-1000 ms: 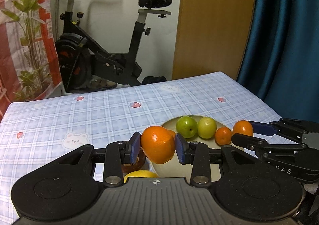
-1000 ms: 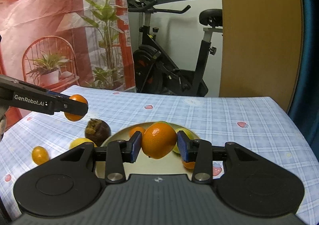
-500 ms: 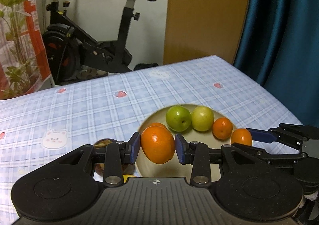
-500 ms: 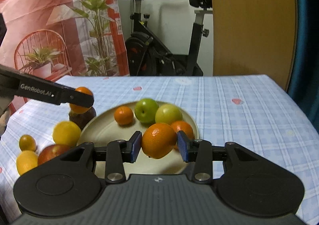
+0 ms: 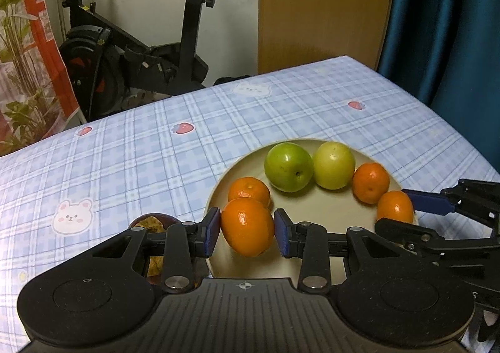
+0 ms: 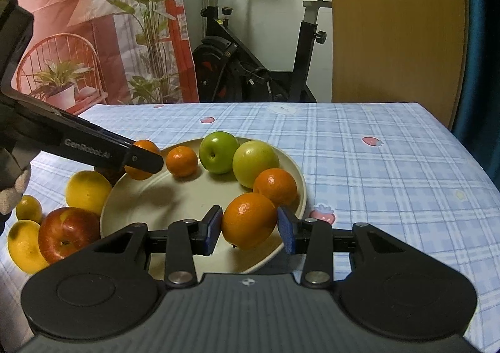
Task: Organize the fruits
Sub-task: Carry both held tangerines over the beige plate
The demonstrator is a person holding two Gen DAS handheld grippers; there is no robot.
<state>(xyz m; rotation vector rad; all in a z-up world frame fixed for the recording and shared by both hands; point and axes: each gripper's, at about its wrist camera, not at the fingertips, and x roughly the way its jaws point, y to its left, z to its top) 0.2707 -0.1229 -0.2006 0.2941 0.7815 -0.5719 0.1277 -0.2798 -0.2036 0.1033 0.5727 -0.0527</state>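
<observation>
Now both angled down over plate (image 6: 295,179): left gripper (image 5: 247,231) and right gripper (image 6: 249,225), jaws clamped on glossy oranges (image 5: 247,227) (image 6: 249,220).

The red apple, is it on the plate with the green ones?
No, the red apple lies on the tablecloth beside the plate, next to yellow fruits.

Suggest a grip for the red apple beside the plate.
Come from above and pinch the red apple across its round middle. It lies tilted, stem dimple toward the camera, with a lemon close on its left and the plate rim on its right, so a sideways approach looks blocked.
</observation>
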